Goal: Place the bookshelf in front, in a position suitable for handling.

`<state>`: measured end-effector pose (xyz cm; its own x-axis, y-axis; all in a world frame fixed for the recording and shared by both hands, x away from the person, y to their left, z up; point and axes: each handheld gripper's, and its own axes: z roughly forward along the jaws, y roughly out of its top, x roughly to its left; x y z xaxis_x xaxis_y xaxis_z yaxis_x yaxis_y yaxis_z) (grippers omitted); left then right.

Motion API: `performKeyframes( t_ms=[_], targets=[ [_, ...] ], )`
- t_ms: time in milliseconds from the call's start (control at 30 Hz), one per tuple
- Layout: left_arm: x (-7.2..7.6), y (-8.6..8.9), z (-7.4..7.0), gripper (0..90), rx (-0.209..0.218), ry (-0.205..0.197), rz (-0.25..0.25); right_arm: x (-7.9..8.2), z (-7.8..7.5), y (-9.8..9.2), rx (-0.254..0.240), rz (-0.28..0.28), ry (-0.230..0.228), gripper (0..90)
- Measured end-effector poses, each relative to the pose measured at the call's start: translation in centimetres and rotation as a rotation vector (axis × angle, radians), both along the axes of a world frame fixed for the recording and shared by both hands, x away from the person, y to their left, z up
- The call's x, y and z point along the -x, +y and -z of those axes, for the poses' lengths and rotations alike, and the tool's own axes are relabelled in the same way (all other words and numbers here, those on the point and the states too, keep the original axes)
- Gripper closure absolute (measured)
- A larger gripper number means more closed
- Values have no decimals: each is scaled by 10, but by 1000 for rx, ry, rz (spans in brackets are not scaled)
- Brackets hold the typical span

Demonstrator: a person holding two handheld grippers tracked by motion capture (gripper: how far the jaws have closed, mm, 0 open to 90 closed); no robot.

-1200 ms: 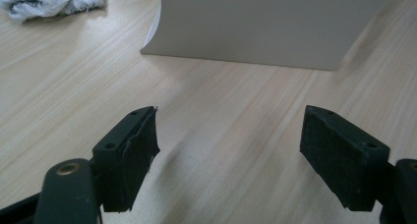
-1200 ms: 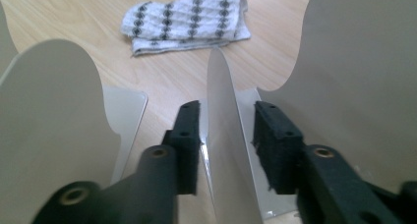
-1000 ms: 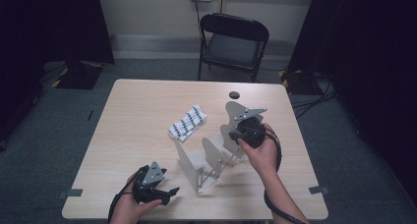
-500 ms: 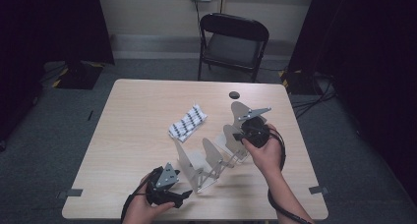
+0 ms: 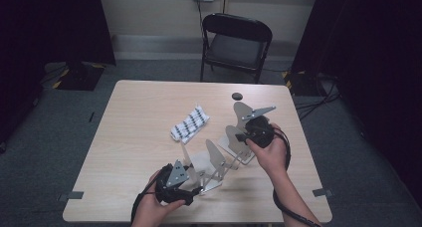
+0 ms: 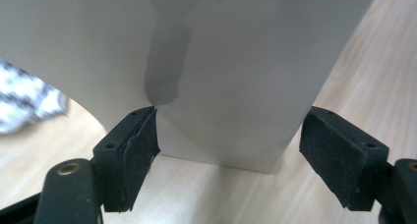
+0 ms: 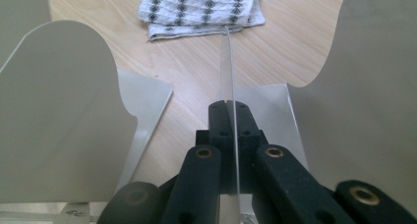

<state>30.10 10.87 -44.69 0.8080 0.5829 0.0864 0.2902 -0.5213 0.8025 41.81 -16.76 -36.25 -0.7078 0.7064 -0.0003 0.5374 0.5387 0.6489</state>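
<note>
Since a second ago, the left claw (image 5: 191, 192) has slid rightward along the near edge of the tabletop (image 5: 134, 122), from about 7 o'clock toward 6 o'clock, and now sits right at the near end of the metal rack (image 5: 214, 162). Its jaws stand released on either side of a rack panel (image 6: 236, 76); the left pad (image 6: 140, 145) is just at the panel's edge, the right one apart from it. The right claw (image 5: 244, 136) has just been closing and is now clenched on the edge of a thin upright plate (image 7: 229, 76) at the rack's far end, around 3 o'clock. The rack itself lies across the middle of the tabletop, running from 6 toward 2 o'clock, with a folded patterned cloth (image 5: 190, 123) just beside it at centre.

Judging from this, the risk is that the thin plate slips or twists out of the narrow pinch if the right hand pulls while the left has no hold. The hinged rack could then swing, collapse, or skid into the cloth.
</note>
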Motion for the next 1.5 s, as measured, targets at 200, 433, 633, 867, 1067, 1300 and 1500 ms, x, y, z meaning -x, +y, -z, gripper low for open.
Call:
performKeyframes(
  t_ms=[200, 433, 633, 867, 1067, 1300, 1500],
  targets=[
    [-1, -8, -12, 223, 37, -39, -13, -3, -9, -6, -41, -10, 19, 899],
    [-9, -24, -11, 221, 32, -35, 4, -16, -13, -17, -27, -10, -8, 898],
    [-28, -33, -15, 219, 18, -32, -5, -39, -6, -26, -7, -38, -8, 898],
    [-31, -34, -16, 220, -18, -34, 31, -47, 8, -36, -38, -49, 2, 898],
    [-31, -32, -12, 222, -33, -23, 27, -45, 9, -32, -13, -85, 13, 898],
    [-29, -25, -8, 206, -23, -18, -4, -40, 6, -19, 41, -123, -4, 818],
    [-24, -20, -7, 216, -54, -12, 15, -30, -1, -28, 48, -49, -23, 588]
  ],
)
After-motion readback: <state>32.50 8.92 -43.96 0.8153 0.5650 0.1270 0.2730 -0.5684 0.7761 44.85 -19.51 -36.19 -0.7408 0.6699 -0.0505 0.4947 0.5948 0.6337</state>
